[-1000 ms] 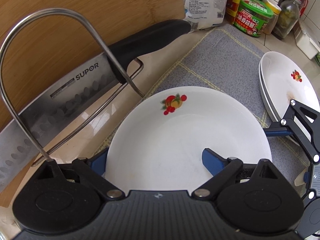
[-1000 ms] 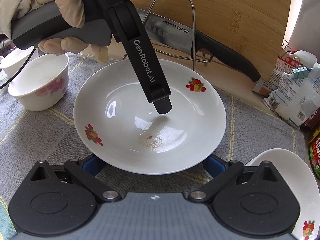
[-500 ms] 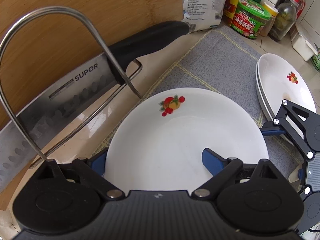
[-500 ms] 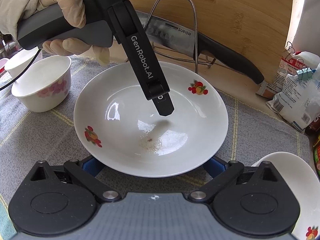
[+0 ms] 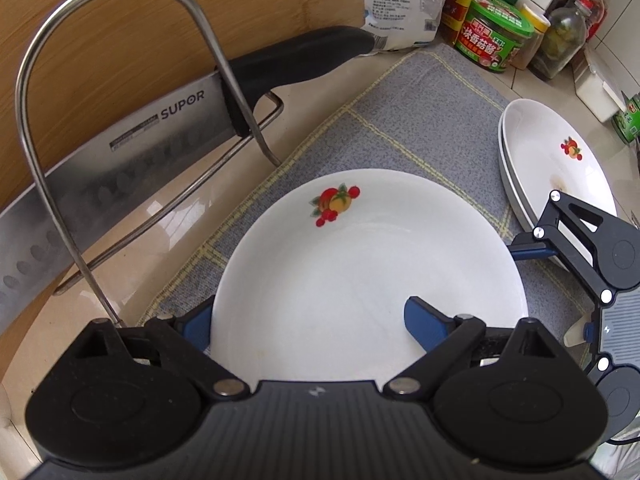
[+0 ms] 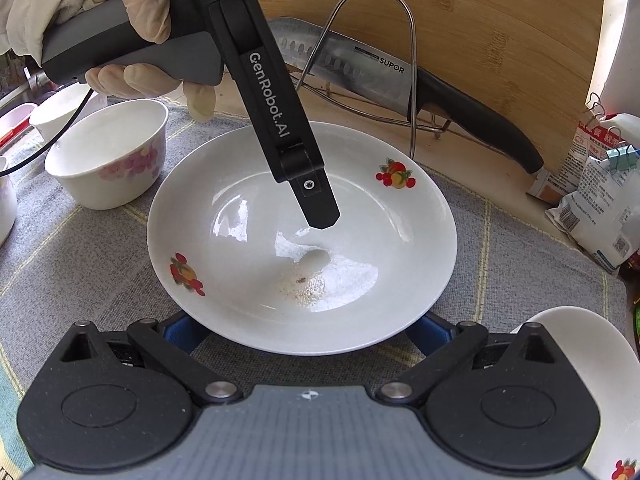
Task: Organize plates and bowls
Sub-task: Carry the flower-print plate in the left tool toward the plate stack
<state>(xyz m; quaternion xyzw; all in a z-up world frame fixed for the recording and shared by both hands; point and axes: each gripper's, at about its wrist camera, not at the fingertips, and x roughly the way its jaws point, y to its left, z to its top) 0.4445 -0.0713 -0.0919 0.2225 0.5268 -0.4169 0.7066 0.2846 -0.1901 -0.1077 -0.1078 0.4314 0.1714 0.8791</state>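
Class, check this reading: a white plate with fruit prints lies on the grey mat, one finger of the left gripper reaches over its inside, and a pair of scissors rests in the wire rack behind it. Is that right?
Not quite. The wire rack holds a cleaver with a black handle, not scissors; the right wrist view shows it. The plate, grey mat and left gripper are as stated.

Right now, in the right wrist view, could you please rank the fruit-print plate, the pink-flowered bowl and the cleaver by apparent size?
1. White fruit-print plate, clearly largest.
2. Steel black-handled cleaver, partly hidden, further back.
3. White pink-flowered bowl, close to the cleaver; order unsure.
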